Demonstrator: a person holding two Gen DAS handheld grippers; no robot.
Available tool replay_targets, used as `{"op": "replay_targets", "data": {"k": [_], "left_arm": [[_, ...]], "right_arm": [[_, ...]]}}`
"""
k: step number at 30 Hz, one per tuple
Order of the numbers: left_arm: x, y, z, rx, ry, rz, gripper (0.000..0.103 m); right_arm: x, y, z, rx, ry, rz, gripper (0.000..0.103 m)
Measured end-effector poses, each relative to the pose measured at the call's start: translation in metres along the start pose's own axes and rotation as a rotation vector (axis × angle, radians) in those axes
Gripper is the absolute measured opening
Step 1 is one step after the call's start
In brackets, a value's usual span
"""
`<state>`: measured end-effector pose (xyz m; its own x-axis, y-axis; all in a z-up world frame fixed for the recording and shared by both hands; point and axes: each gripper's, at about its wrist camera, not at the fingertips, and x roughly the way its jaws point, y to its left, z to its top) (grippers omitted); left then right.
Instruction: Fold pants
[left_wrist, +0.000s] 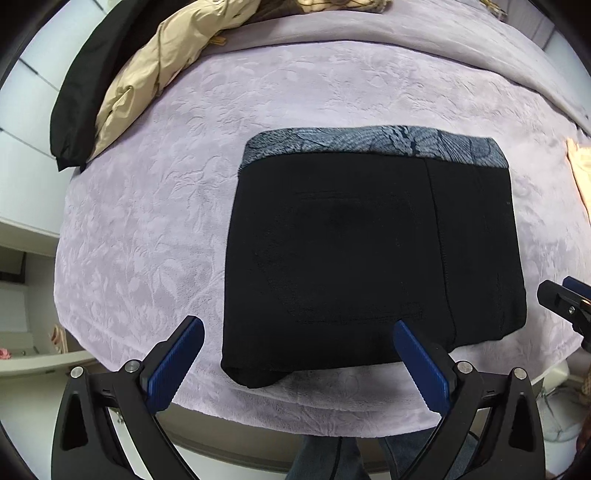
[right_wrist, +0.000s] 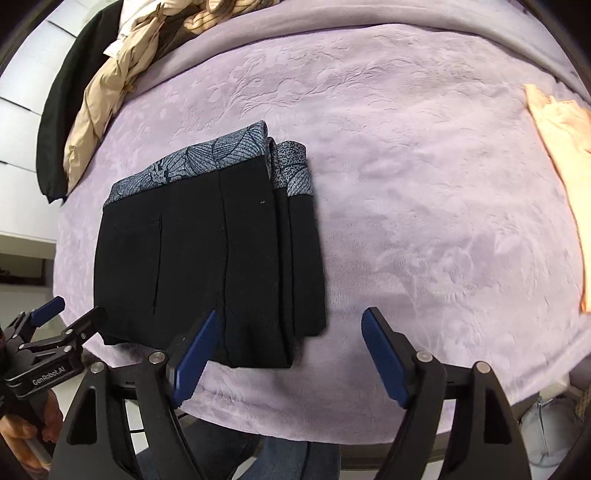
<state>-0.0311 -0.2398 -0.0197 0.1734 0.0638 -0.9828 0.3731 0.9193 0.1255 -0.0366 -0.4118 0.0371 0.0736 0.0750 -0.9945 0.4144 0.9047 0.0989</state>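
Observation:
The black pants (left_wrist: 369, 251) lie folded into a thick rectangle on the lilac blanket (left_wrist: 147, 221), with a grey leaf-patterned waistband (left_wrist: 369, 142) along the far edge. In the right wrist view the pants (right_wrist: 207, 258) show stacked layers at their right side. My left gripper (left_wrist: 295, 328) is open and empty, just above the pants' near edge. My right gripper (right_wrist: 288, 321) is open and empty at the pants' near right corner. Each gripper shows in the other's view: the right one (left_wrist: 565, 299), the left one (right_wrist: 70, 314).
A beige jacket (left_wrist: 155, 70) and a black garment (left_wrist: 77, 92) lie piled at the far left of the bed. A peach cloth (right_wrist: 561, 155) lies at the right edge. The bed's near edge (left_wrist: 295, 417) is just below the grippers. White cabinets (left_wrist: 22, 177) stand at left.

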Motion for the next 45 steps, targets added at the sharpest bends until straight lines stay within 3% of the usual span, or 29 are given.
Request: {"op": "replay_targets", "data": {"k": [1,5,15,21,33,45], "left_arm": [[0.001,0.0,-0.003,0.006,-0.004,-0.007,0.103],[0.003,0.004,-0.018,0.022,-0.017,-0.022,0.103],[-0.001,0.039,-0.052,-0.023,-0.023,-0.02,0.103],[-0.013,0.043,-0.057,-0.027,-0.066,-0.033,0.103],[-0.025,0.037,-0.06,0.003,-0.105,-0.053,0.103],[-0.032,0.028,-0.064,0.023,-0.127,-0.061,0.103]], "right_arm": [[-0.001,0.005,-0.003,-0.01,-0.012,-0.005,0.094],[0.0,0.027,-0.019,-0.053,-0.032,-0.061,0.095],[-0.001,0.071,-0.046,-0.027,-0.002,-0.017,0.095],[-0.008,0.088,-0.053,-0.063,-0.016,-0.059,0.095],[-0.02,0.085,-0.056,-0.081,-0.05,-0.145,0.095],[-0.03,0.078,-0.061,-0.076,-0.092,-0.163,0.095]]}}
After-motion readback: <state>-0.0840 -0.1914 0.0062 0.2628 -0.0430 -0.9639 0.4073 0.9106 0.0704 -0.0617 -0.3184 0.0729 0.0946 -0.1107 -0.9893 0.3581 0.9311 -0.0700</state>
